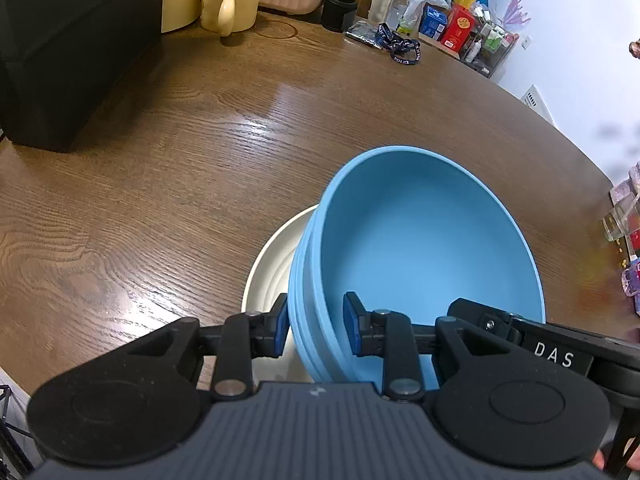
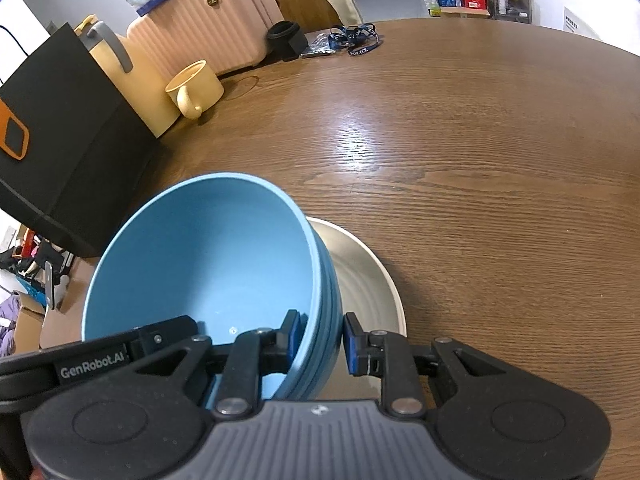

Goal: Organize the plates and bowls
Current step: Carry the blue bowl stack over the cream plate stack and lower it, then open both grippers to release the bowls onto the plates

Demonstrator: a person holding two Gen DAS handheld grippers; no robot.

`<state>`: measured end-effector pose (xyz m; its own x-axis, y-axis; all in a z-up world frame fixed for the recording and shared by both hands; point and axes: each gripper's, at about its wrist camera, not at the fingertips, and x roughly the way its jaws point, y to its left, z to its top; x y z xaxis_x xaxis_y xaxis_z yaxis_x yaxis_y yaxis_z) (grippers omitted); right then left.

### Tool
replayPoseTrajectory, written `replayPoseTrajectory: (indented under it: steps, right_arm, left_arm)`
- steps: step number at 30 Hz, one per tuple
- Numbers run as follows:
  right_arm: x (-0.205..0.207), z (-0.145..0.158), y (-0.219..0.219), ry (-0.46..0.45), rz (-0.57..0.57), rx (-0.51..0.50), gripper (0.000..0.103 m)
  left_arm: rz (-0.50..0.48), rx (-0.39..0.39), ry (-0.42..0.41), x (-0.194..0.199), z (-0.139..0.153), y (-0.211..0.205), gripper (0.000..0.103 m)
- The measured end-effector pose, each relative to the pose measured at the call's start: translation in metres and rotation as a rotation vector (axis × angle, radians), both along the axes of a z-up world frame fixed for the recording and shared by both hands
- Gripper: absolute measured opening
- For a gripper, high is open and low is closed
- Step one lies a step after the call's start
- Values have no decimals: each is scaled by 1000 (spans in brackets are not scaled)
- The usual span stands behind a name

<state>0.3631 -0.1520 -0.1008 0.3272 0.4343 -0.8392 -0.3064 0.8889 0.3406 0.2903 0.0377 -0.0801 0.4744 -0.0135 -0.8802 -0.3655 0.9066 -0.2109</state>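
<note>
A blue bowl (image 1: pixel 424 248) (image 2: pixel 208 264) is held over a white plate (image 1: pixel 272 264) (image 2: pixel 368 284) on the wooden table. My left gripper (image 1: pixel 316 328) is shut on the bowl's left wall, one pad outside and one inside. My right gripper (image 2: pixel 320 338) is shut on the bowl's right wall the same way. Each view shows the other gripper's black body reaching into the bowl's near rim. Whether the bowl's base touches the plate is hidden.
A yellow mug (image 1: pixel 230 4) (image 2: pixel 196 88) stands at the far side beside a black box (image 1: pixel 68 48) (image 2: pixel 68 148). A blue lanyard (image 1: pixel 404 50) (image 2: pixel 354 38) and a small black cup (image 1: pixel 339 10) lie at the far edge. A pink suitcase (image 2: pixel 208 20) stands behind the table.
</note>
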Motion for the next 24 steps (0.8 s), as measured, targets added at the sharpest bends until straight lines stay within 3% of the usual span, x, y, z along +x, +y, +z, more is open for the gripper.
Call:
replayPoseTrajectory:
  steps: [9, 15, 17, 24]
  right_arm:
    - [3, -1, -1, 4, -7, 4, 23]
    - [1, 4, -4, -21, -9, 10, 25]
    - [-1, 7, -7, -32, -18, 12, 39]
    - [-14, 24, -22, -92, -50, 33, 58]
  left_arm:
    - [-33, 25, 1, 3, -1, -3, 30]
    - [-32, 43, -5, 2, 2, -3, 42]
    - [-32, 47, -14, 0, 5, -2, 46]
    - [-23, 62, -71, -14, 28, 2, 69]
